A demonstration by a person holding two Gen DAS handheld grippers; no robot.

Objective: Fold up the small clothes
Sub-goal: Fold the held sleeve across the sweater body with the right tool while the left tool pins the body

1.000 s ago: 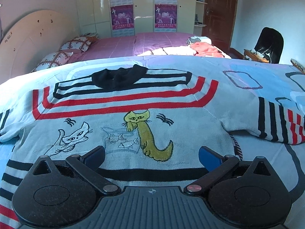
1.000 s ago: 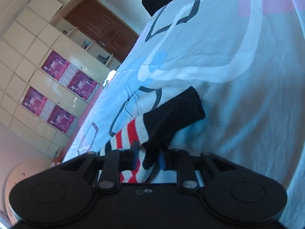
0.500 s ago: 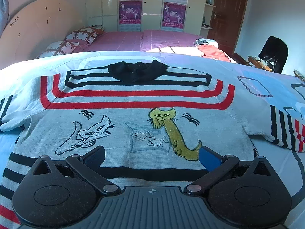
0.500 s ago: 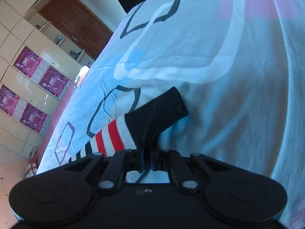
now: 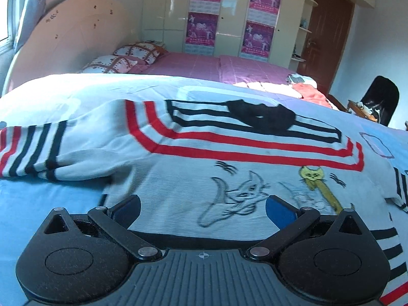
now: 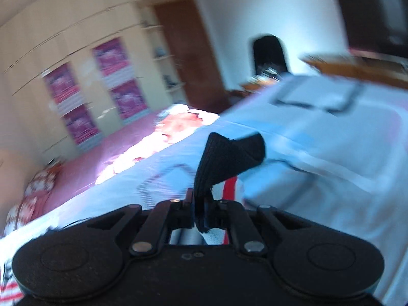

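Observation:
A small white sweater with red and black stripes, a black collar and cat pictures lies flat, front up, on the blue patterned bedsheet. Its left sleeve stretches out to the left. My left gripper is open and empty, low over the sweater's lower left part. My right gripper is shut on the black cuff of the right sleeve and holds it lifted above the sheet. The view there is blurred by motion.
A second bed with a pink cover, pillows and a pile of clothes stands behind. Wardrobes with posters and a brown door line the far wall. A black chair is at the right.
My left gripper has moved left along the sweater, still open. My right gripper has lifted the cuff off the sheet and swung round fast.

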